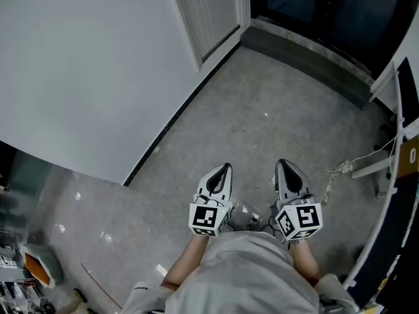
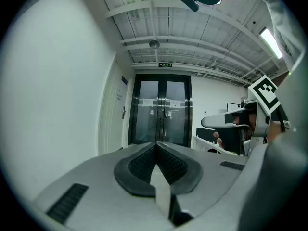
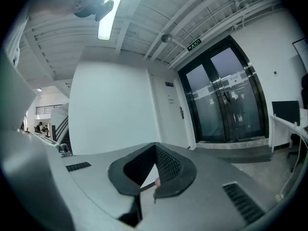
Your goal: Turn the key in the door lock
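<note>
The white door [image 1: 211, 10] stands shut ahead on the left, and its handle and lock [image 3: 181, 112] look small and far off; no key can be made out at this distance. I hold both grippers close to my body, pointing forward over the floor. The left gripper [image 1: 222, 170] is shut with its ribbed pads [image 2: 144, 163] meeting and nothing between them. The right gripper [image 1: 287, 166] is also shut. A thin dark sliver with a pinkish end [image 3: 155, 182] shows low between its pads, and I cannot tell what it is.
Dark glass double doors [image 2: 161, 110] close the end of the corridor behind a raised sill [image 1: 308, 54]. A white wall [image 1: 85, 64] runs along the left. White desk frames and a cable [image 1: 340, 170] are on the right. Grey stone floor [image 1: 262, 123] lies ahead.
</note>
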Demonstrator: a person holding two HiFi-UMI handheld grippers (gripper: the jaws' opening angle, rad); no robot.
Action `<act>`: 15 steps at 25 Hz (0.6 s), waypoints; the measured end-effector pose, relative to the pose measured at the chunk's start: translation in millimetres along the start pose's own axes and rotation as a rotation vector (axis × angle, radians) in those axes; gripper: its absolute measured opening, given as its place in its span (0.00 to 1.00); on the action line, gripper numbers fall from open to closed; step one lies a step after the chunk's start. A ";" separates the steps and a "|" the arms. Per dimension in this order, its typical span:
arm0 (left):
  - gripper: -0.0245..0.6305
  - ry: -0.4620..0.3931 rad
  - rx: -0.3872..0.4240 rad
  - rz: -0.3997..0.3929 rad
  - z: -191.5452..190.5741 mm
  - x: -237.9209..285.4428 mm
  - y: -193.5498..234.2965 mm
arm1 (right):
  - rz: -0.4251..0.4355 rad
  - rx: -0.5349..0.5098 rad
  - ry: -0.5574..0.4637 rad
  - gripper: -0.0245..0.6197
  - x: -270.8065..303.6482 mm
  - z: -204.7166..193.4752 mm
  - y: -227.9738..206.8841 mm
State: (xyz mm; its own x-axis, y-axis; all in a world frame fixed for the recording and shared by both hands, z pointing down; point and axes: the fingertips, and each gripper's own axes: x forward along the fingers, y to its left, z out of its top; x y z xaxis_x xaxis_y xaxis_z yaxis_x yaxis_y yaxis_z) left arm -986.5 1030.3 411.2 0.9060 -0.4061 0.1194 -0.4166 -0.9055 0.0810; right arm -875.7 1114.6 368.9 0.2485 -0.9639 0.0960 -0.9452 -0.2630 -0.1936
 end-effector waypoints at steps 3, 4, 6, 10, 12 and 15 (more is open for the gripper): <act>0.05 -0.006 -0.009 -0.016 1.3 2.9 0.6 | -0.031 -0.001 0.007 0.03 3.7 -0.2 -3.0; 0.05 -0.006 -0.012 -0.015 2.4 1.9 3.2 | -0.031 0.015 0.009 0.03 4.0 -1.0 0.0; 0.05 -0.016 -0.017 -0.007 8.8 -2.0 11.2 | -0.019 0.043 0.008 0.03 3.4 -1.2 11.7; 0.05 -0.063 -0.011 -0.011 27.5 -3.0 22.7 | -0.015 0.008 0.001 0.03 9.7 6.6 29.5; 0.05 -0.064 -0.005 -0.017 27.9 -6.9 27.6 | -0.018 0.005 0.004 0.03 12.1 4.7 34.8; 0.05 -0.049 -0.011 0.001 22.8 -16.6 37.7 | -0.026 0.011 0.010 0.03 15.0 0.4 38.0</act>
State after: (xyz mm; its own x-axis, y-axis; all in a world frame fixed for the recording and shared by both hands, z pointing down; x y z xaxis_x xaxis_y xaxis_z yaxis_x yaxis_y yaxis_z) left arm -1015.5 1000.1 389.7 0.9083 -0.4124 0.0707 -0.4176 -0.9040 0.0915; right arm -907.8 1090.2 362.6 0.2712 -0.9561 0.1109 -0.9360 -0.2888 -0.2014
